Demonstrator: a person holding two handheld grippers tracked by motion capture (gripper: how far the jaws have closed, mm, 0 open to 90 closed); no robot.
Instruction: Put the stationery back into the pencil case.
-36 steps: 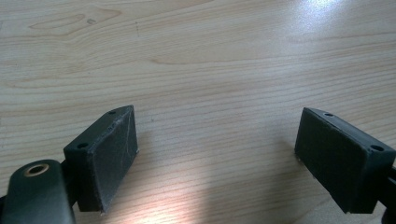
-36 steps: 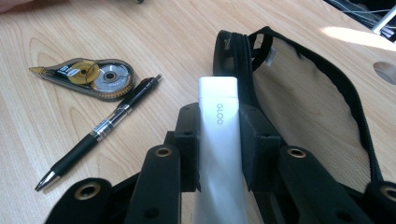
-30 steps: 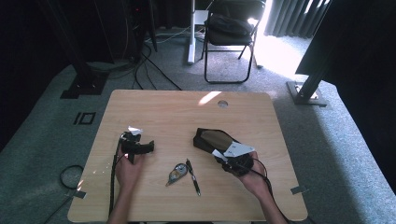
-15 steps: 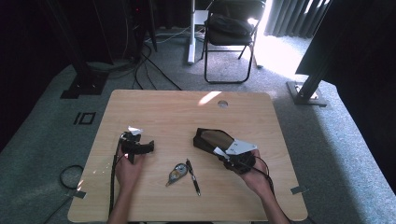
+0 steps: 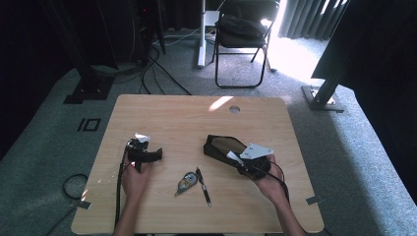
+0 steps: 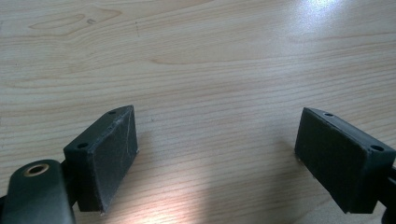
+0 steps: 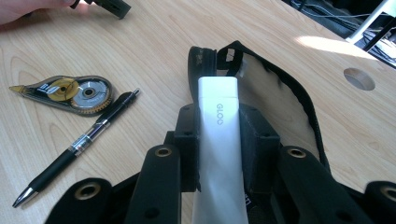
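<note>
Almost nothing has shifted since a second ago: both hands sit where they were on the table [image 5: 162,113], and the right gripper [image 7: 218,144] has crept only a touch toward the black pouch [image 5: 222,146]. That gripper pinches a white glue stick [image 7: 218,140] between its two pads, the stick lying along the jaws with its far end right at the lip of the pouch's open mouth. In the high view the pouch lies right of the table's middle, just to the left of the right hand [image 5: 269,182]. The left gripper [image 5: 143,153] rests on the left side of the table, well apart from the pouch, its jaws spread wide over bare wood with nothing between them. A correction tape roller [image 7: 70,93] and a pen [image 7: 79,142] lie near the front edge between the two hands, not yet packed. The step in hand looks like sliding the glue stick into the pouch. To do it well, keep the stick in line with the opening, push it in low under the upper flap so the soft rim does not fold inward, and release only once most of the stick is inside. The idle left gripper could steady the pouch's far end if it starts to slide.
</note>
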